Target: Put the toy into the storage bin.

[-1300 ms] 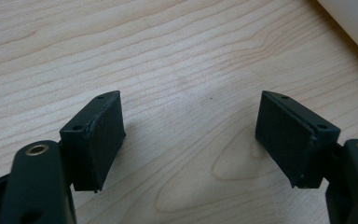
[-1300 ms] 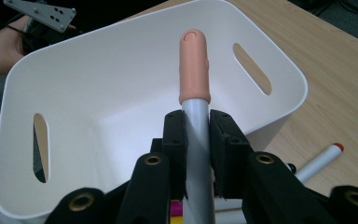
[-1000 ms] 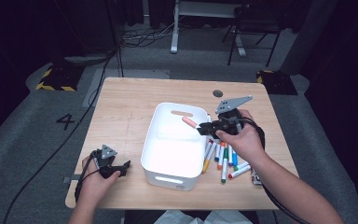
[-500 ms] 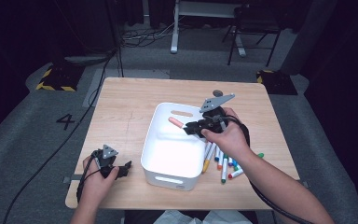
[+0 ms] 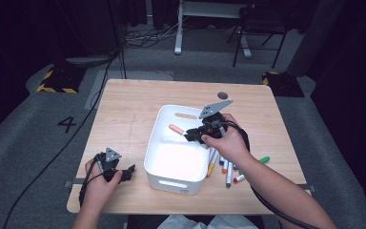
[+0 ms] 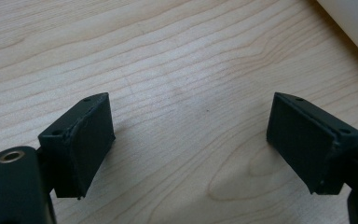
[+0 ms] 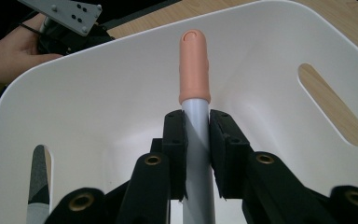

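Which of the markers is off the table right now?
The peach-capped marker, clamped in the right gripper over the white bin; the other markers lie on the table.

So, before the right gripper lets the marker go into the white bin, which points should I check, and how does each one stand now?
1. Right gripper shut on the peach-capped marker: ok.
2. Marker over the white bin, inside its rim: ok.
3. Bin floor under the marker free: ok.
4. Left gripper open, over bare table, away from the drop: ok.
5. Height of the marker above the bin floor: cannot tell.
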{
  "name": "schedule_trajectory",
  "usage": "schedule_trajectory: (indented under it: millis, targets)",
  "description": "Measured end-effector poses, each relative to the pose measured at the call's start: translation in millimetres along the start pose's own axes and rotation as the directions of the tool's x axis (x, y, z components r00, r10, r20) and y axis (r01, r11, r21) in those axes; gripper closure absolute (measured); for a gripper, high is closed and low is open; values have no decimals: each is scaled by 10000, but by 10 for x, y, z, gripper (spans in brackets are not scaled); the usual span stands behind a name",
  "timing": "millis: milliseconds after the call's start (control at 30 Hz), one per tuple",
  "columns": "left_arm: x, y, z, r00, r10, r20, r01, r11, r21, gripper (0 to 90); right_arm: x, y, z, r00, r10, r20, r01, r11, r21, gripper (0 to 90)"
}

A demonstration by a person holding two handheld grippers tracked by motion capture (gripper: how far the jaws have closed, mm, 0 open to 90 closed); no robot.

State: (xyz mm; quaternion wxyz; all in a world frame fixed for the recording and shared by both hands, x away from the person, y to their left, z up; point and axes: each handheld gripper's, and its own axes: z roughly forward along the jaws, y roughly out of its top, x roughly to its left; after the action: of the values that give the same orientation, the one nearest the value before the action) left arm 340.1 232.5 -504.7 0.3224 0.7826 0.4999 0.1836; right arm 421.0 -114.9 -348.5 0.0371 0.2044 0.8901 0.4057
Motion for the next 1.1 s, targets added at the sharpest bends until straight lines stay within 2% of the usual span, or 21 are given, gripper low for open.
schedule_trajectory:
  millis: [267,300,500,700,1100]
  targets:
    - [0,0,1,10000,3,-14,-3,10000,-11,153,9,-46,65,10000,-82,45,80,9995,317,768]
    - [-1,-1,1,10000,-1,-11,1,10000,-16,153,18,-54,76,10000,28,16,-29,9994,337,768]
    - [-1,-1,1,10000,-4,-8,3,10000,-13,153,31,-101,156,9998,-204,-12,204,9968,779,768]
    - [-4,0,0,10000,-14,-27,14,10000,-6,153,55,-109,200,9999,-113,-68,119,9954,947,767]
    - [-9,0,0,10000,-33,-26,33,10000,-17,153,116,-75,256,9994,-350,12,343,9845,1722,767]
